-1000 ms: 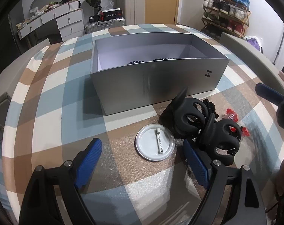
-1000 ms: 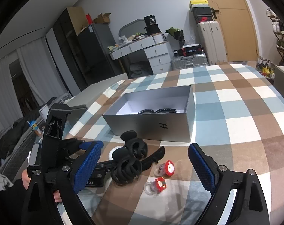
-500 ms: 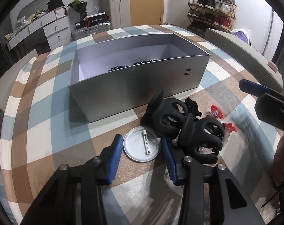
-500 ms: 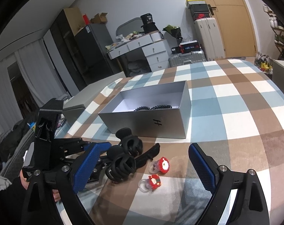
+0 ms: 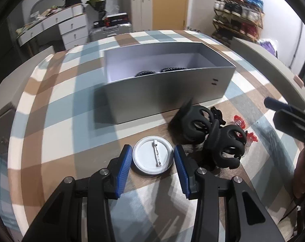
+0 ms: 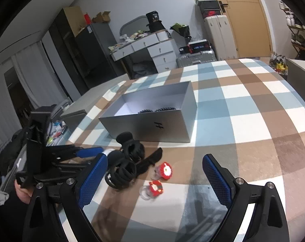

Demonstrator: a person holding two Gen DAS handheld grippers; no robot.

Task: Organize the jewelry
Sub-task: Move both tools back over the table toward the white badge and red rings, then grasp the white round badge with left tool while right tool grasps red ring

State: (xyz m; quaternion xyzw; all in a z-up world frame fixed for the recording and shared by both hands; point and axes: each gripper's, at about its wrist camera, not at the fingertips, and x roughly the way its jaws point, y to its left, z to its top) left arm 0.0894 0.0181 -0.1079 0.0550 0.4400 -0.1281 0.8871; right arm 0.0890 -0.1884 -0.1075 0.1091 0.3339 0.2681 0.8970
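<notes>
A round white pin badge (image 5: 152,158) lies face down on the checked tablecloth. My left gripper (image 5: 151,151) straddles it, one blue pad on each side, with small gaps showing. Two black hair claws (image 5: 211,131) lie to its right, with two red-topped rings (image 6: 161,176) beyond. A grey open box (image 5: 164,92) stands behind, with black bead bracelets (image 5: 160,71) inside. My right gripper (image 6: 154,167) is wide open and empty, above the rings. The left gripper shows in the right wrist view (image 6: 88,152).
The box also shows in the right wrist view (image 6: 152,121). The table edge curves off at the left (image 5: 13,121). Grey chair backs stand around the table. Drawers, suitcases and a shoe rack stand in the room behind.
My left gripper has narrowed from wide open and moved forward so its pads flank the white badge. The right gripper has stayed wide open, drifting slightly.
</notes>
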